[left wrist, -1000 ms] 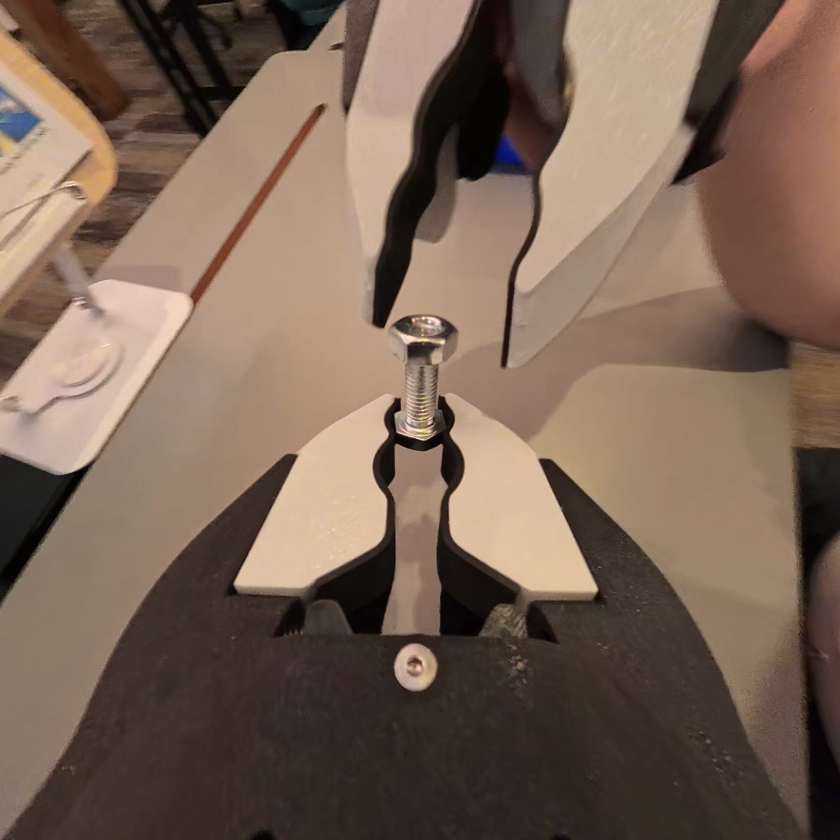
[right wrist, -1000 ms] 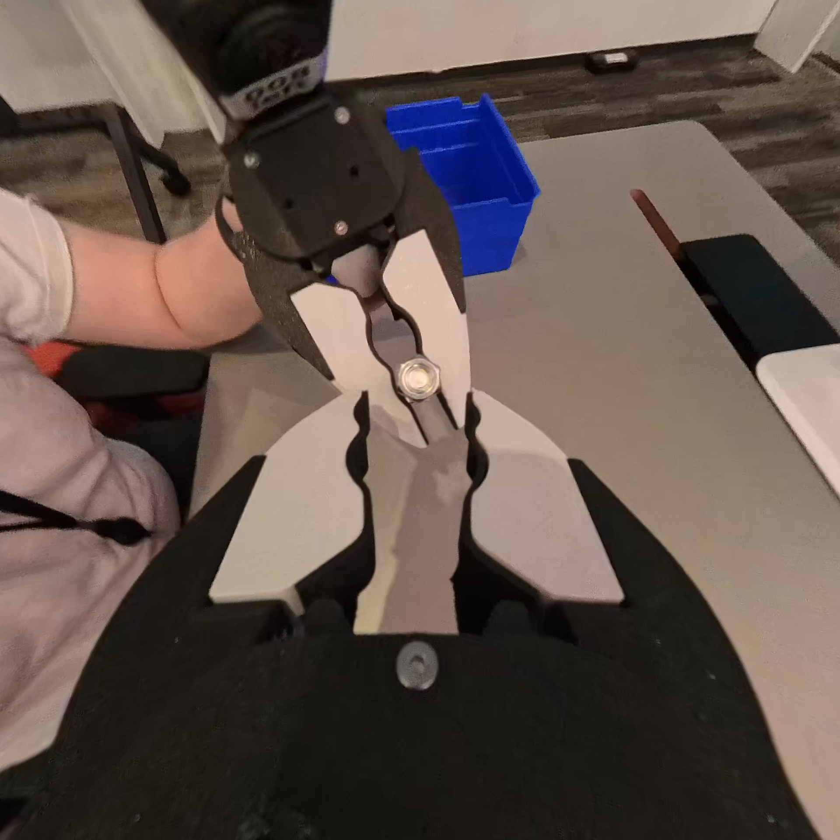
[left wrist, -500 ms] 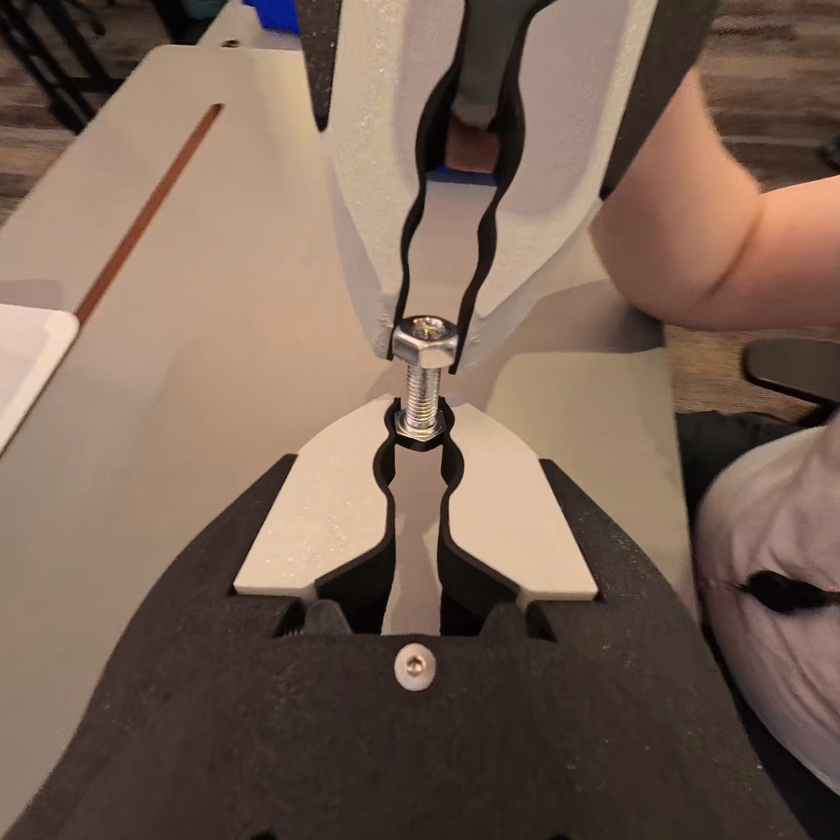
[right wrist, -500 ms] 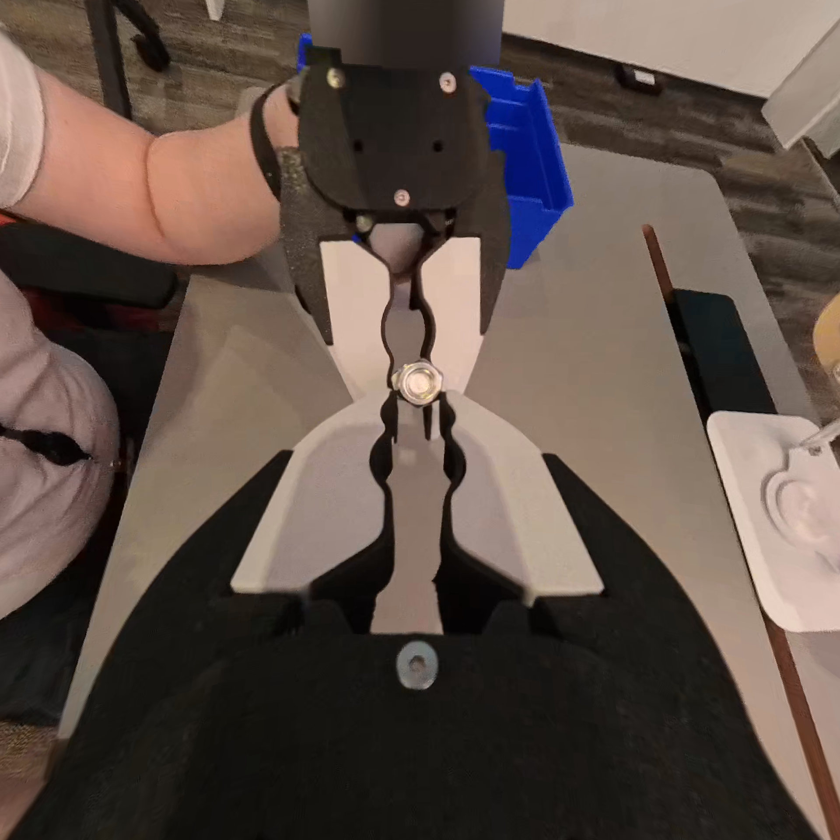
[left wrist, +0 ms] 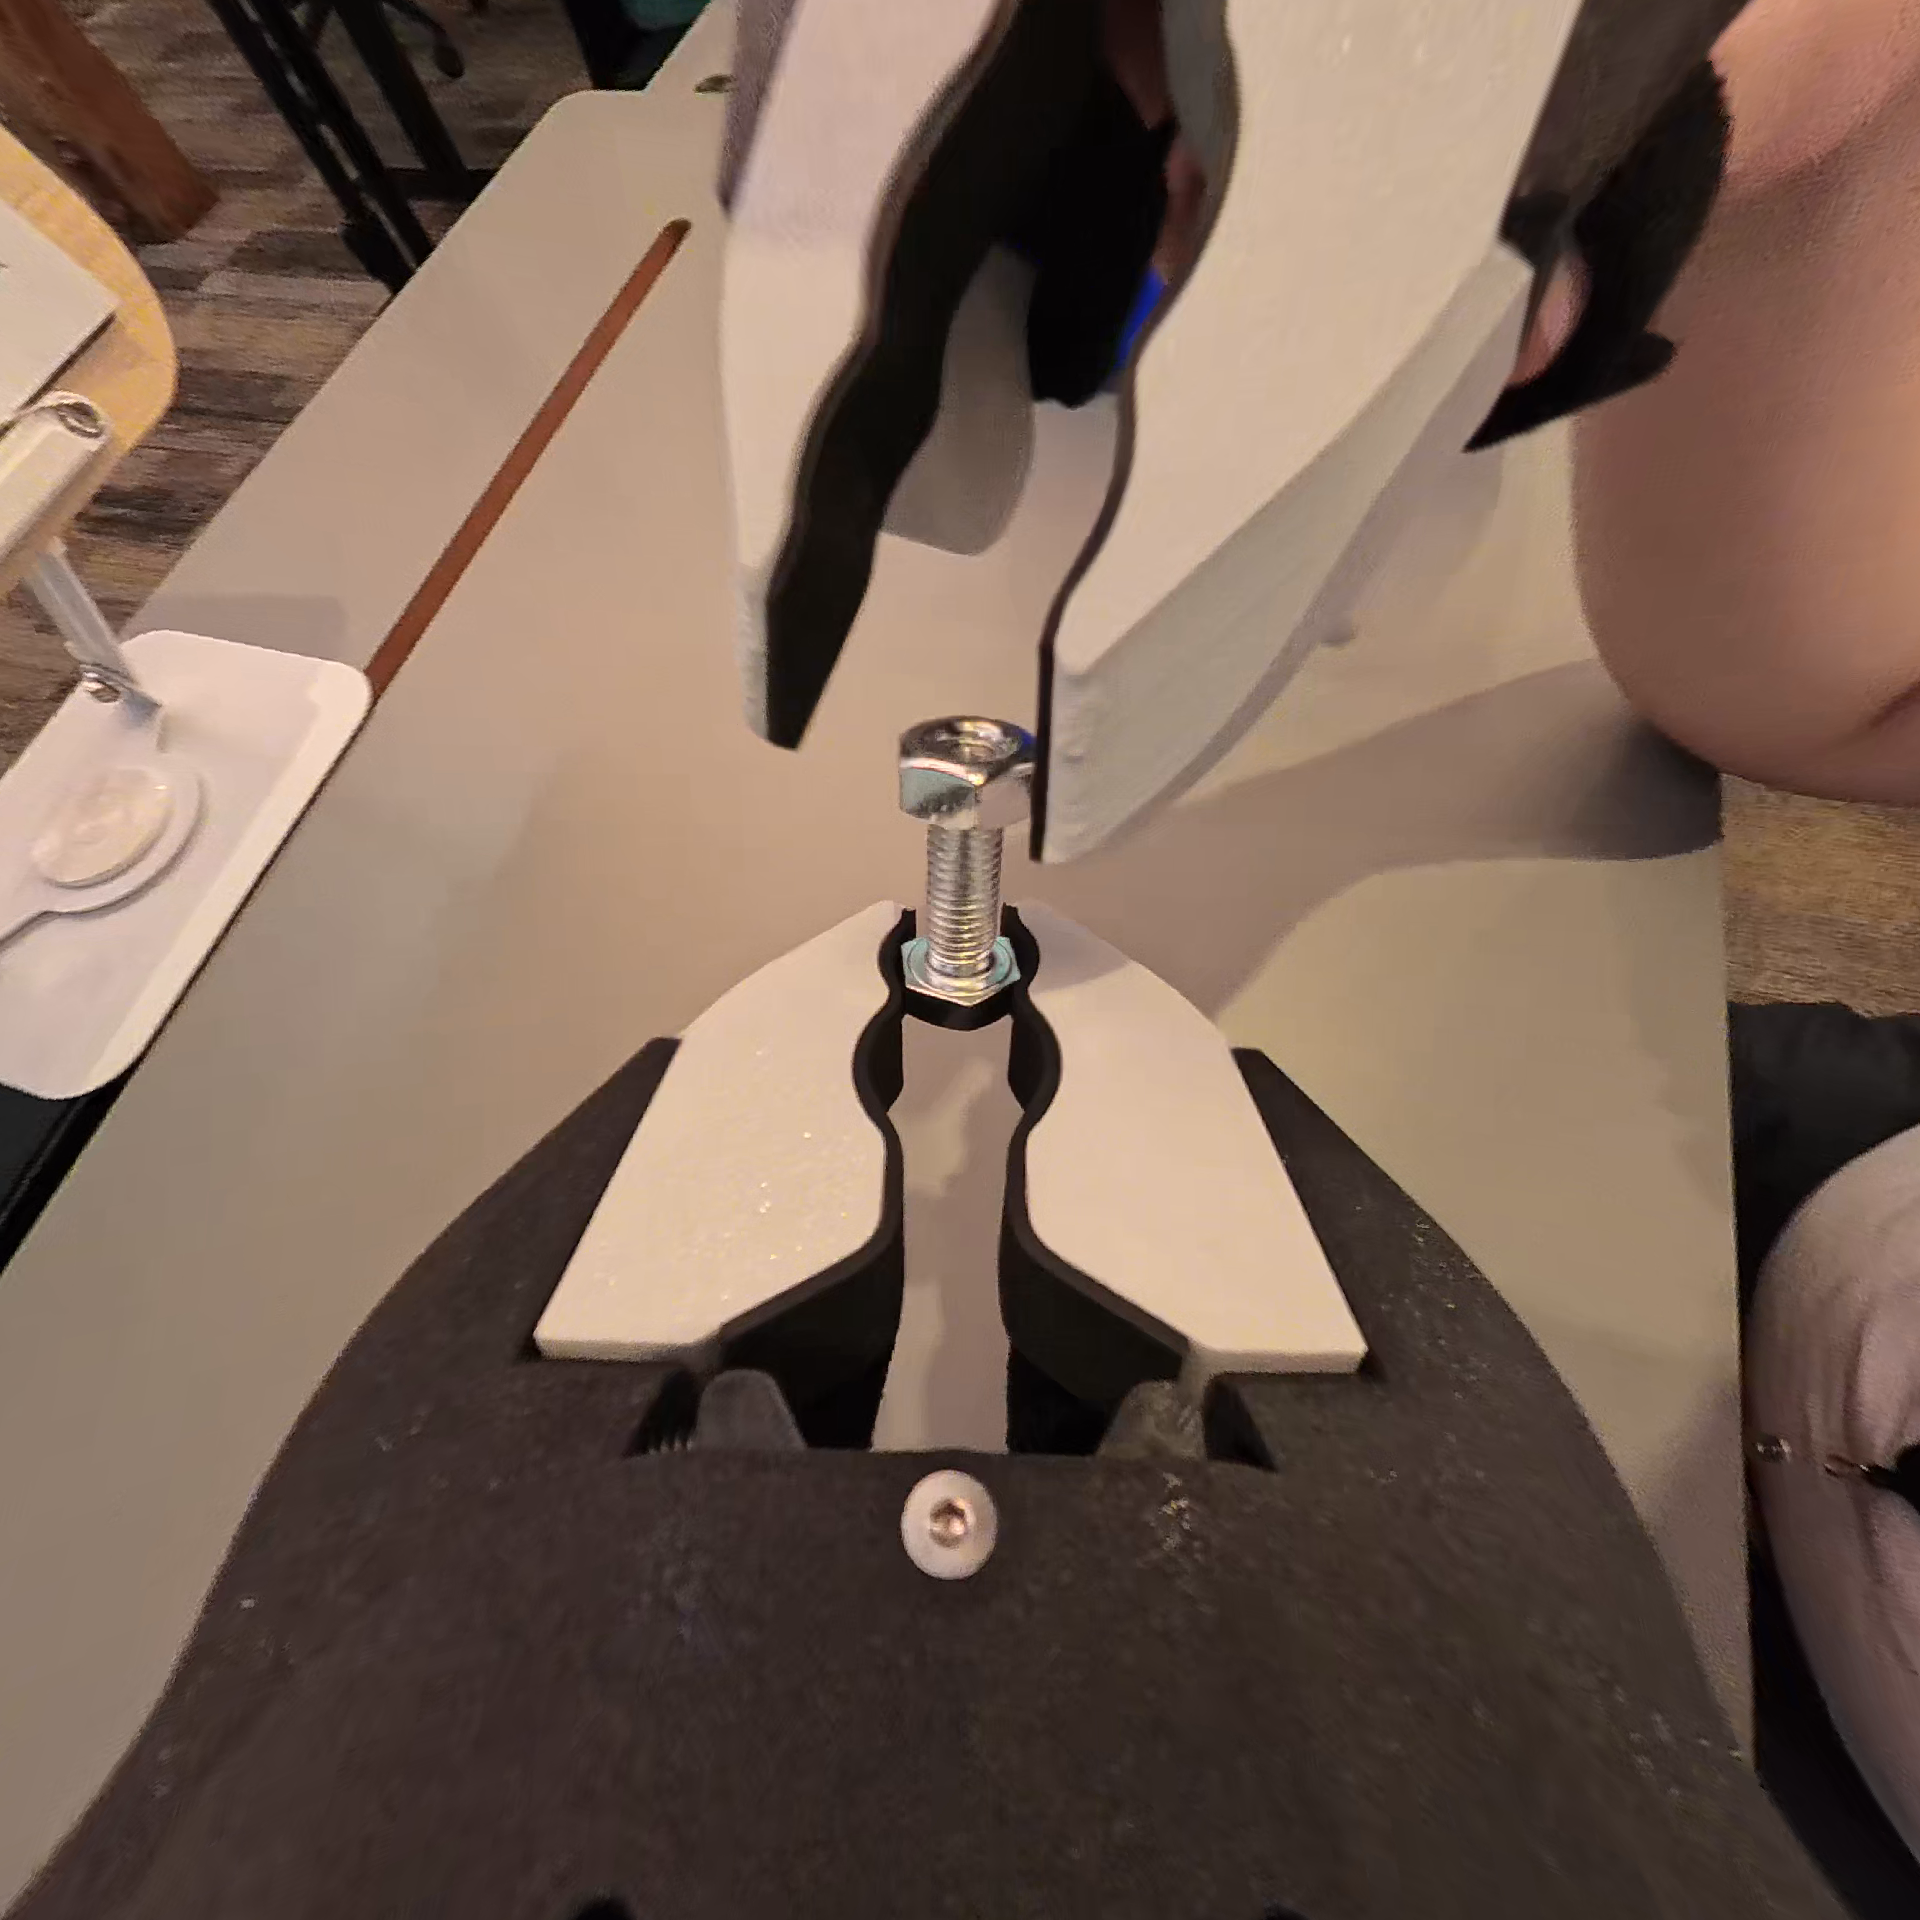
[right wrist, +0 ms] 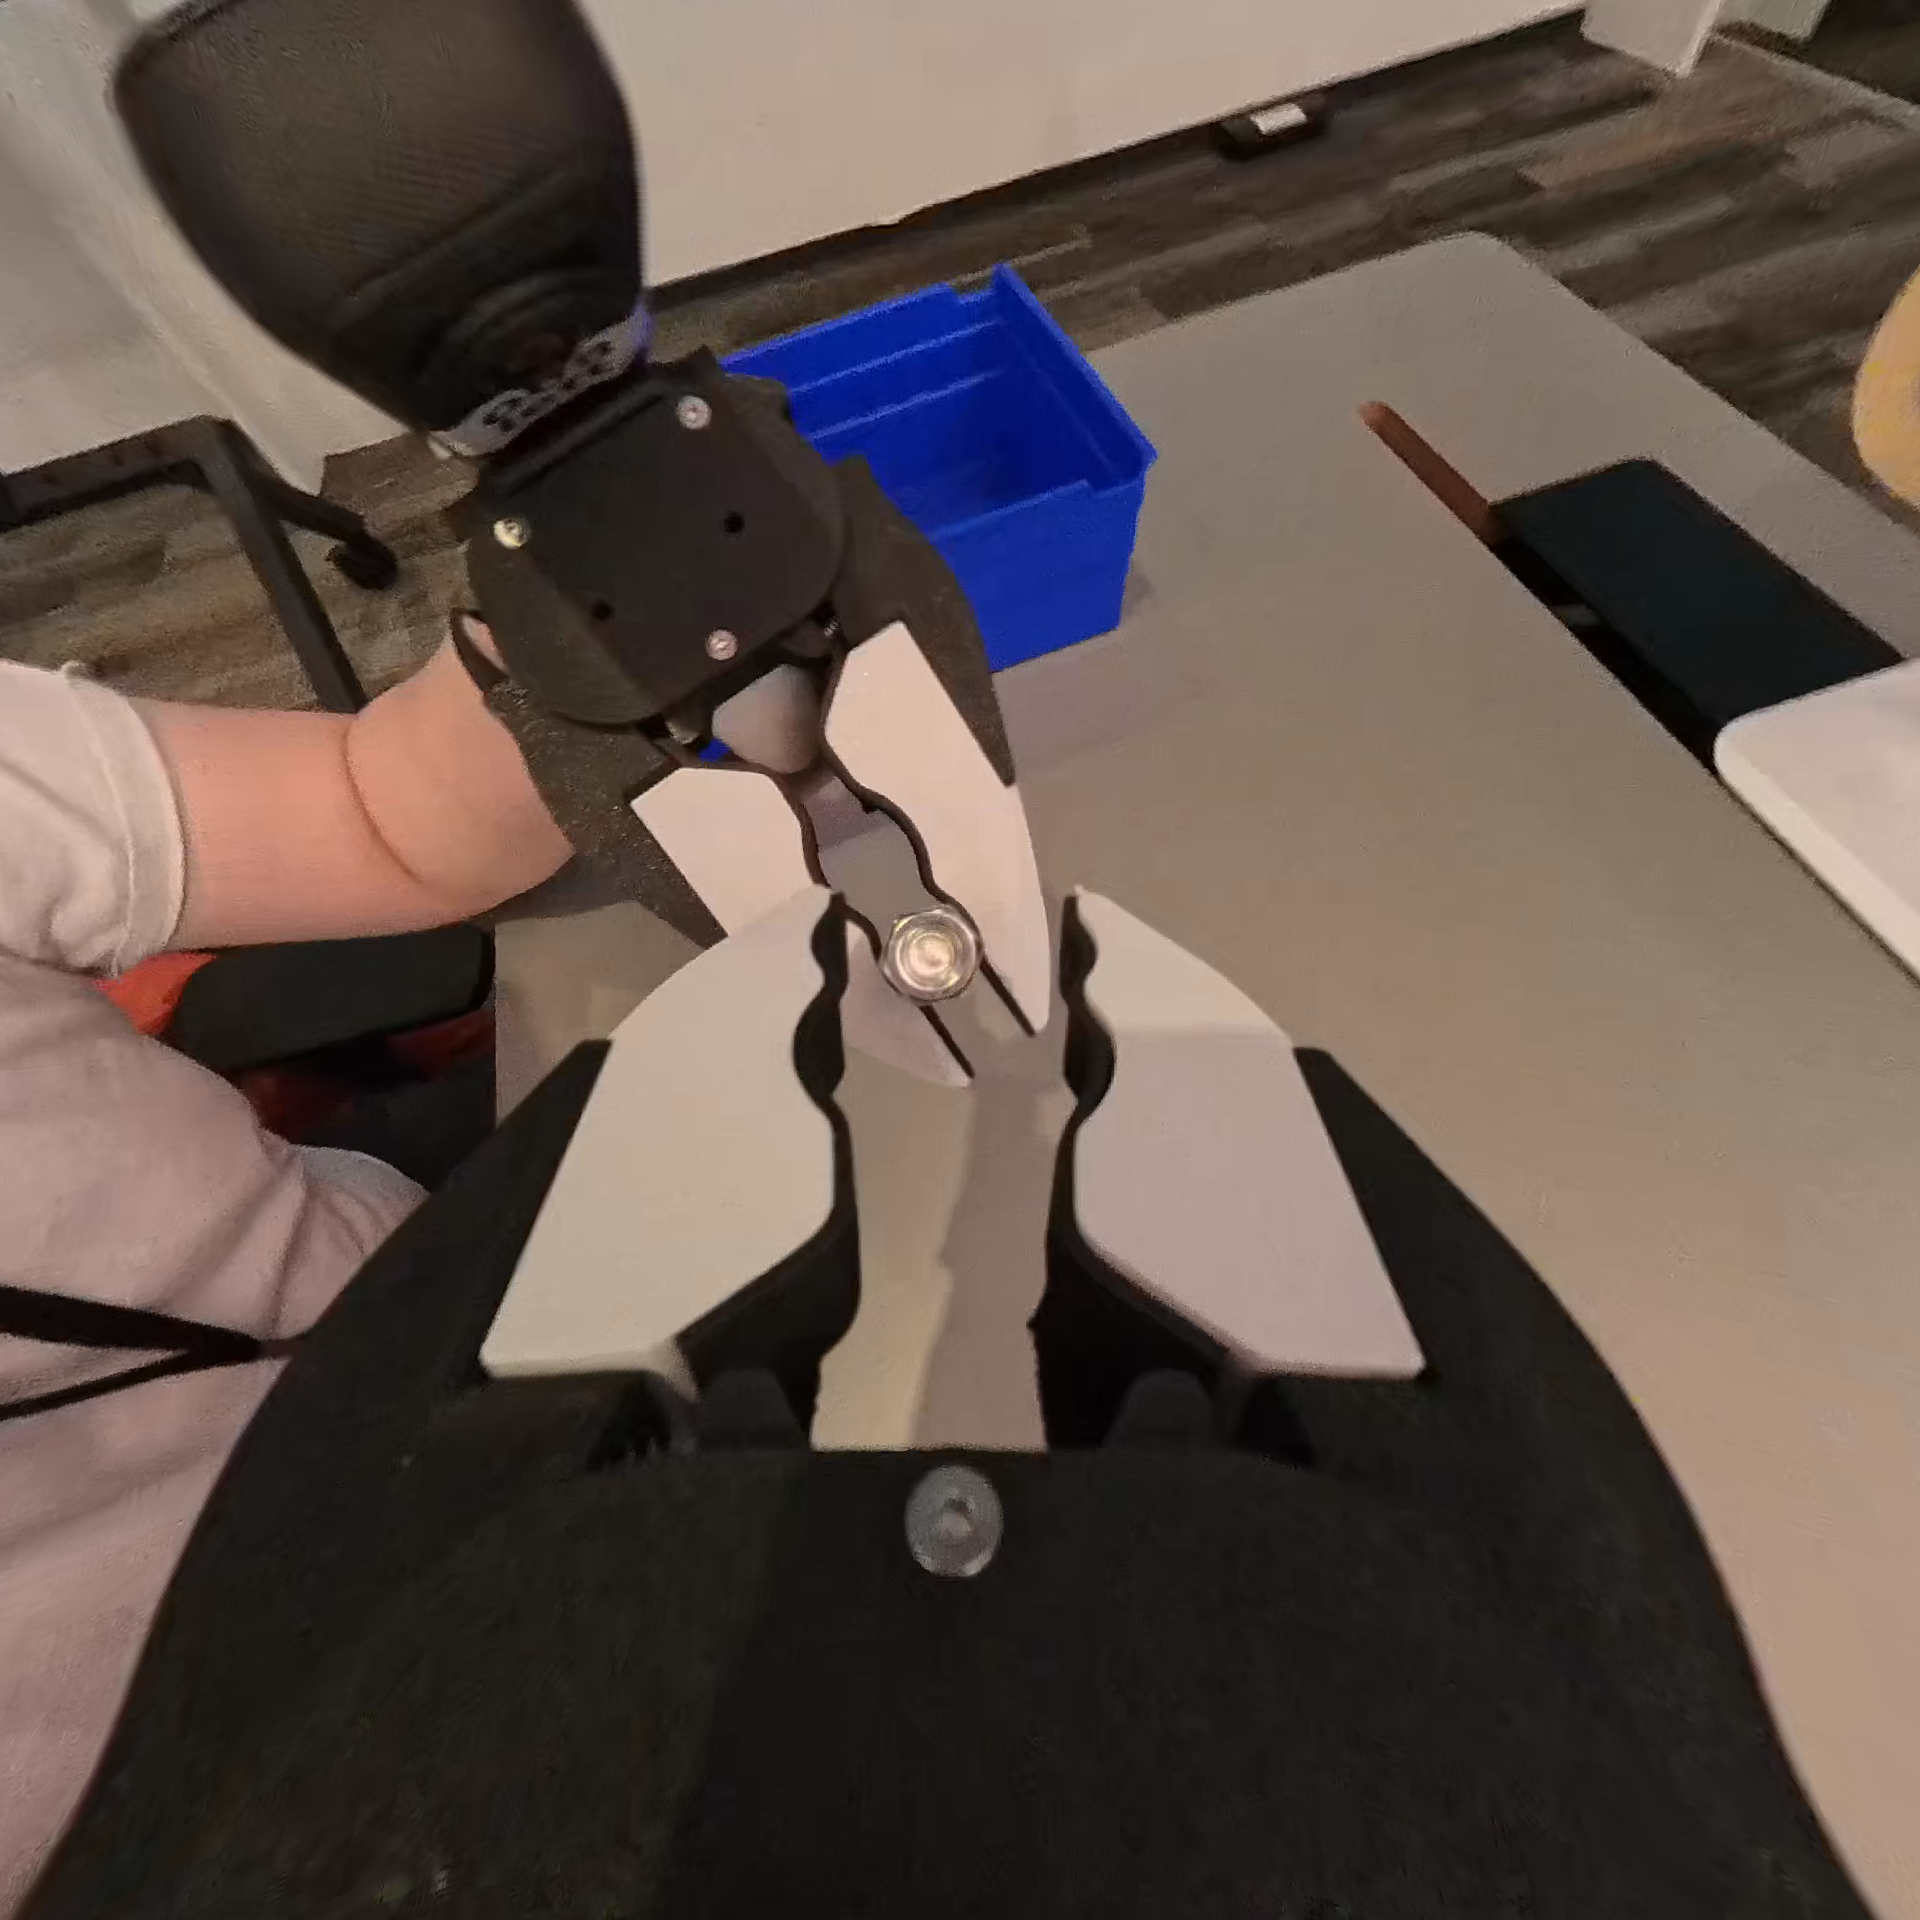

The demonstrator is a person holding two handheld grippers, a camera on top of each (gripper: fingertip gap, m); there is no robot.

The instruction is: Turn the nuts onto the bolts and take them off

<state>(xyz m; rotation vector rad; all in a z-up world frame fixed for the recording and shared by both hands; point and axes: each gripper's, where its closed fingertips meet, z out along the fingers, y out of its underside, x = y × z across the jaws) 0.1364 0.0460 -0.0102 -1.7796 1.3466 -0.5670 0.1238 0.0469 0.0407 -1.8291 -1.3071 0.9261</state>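
Two grippers are in play. The left gripper [left wrist: 954,961] is clamped on the head of the bolt [left wrist: 957,894], which is held upright above the grey worktop [left wrist: 436,935], threaded shank pointing up. The nut [left wrist: 961,781] is seated at the very top of the shank, apparently engaged by only a few threads. The right gripper [left wrist: 914,790] is held with its jaws apart around the nut; one finger [left wrist: 1101,748] is just beside a flat or touching it, the other stands clear.

Probable faults:
- If the jaws are closed off-centre, the nut may be tilted and cross-threaded.
- If the nut is pushed sideways, the bolt may be pivoted in the left gripper.
- Once free of the thread, the nut may be dropped onto the worktop, well away from the blue bin [right wrist: 997,457].
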